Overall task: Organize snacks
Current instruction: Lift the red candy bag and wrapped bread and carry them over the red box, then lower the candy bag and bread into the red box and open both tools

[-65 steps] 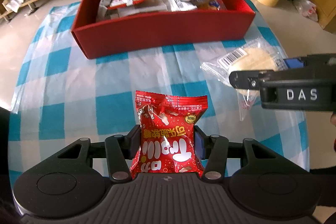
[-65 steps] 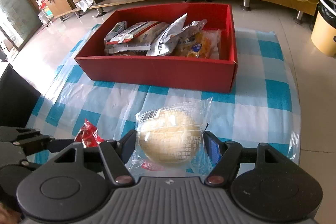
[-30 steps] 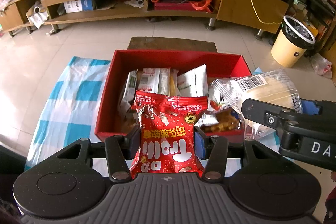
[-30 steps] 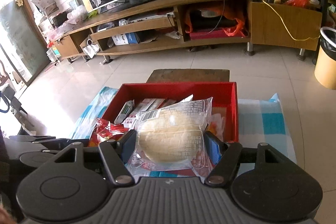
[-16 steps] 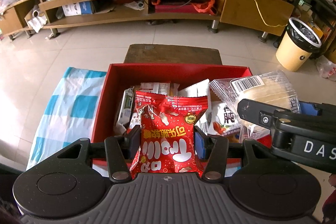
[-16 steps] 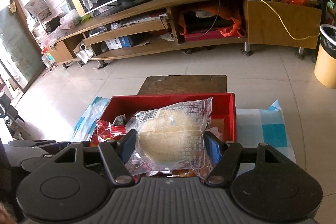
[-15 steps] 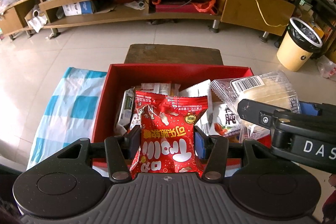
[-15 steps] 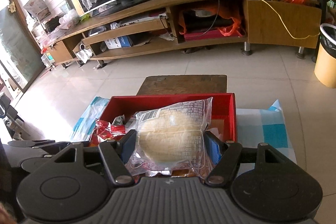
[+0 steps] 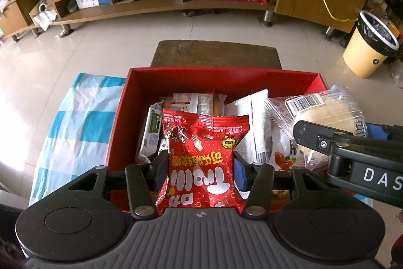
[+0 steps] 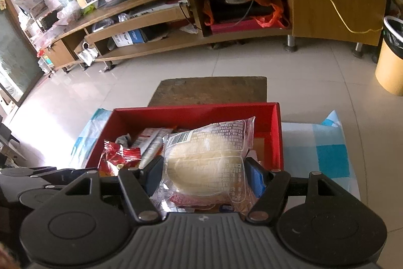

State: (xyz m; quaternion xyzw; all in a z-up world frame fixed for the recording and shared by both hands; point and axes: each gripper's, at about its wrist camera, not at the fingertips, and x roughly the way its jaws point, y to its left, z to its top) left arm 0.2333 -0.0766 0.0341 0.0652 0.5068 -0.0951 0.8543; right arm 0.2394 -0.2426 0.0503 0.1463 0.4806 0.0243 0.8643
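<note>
My left gripper is shut on a red candy packet with white lettering, held above the left middle of the red box. My right gripper is shut on a clear bag with a pale round bun, over the box's right half; that bun bag also shows at the right of the left wrist view. The red box holds several wrapped snacks. The red packet shows at the left of the right wrist view.
The box sits on a blue-and-white checked cloth over a table. Beyond it lie a brown mat on a tiled floor, a long wooden TV stand and a yellow bin at the right.
Both grippers, each holding its snack, have moved forward and lower over the red box. The box now looks larger and nearer in both views.
</note>
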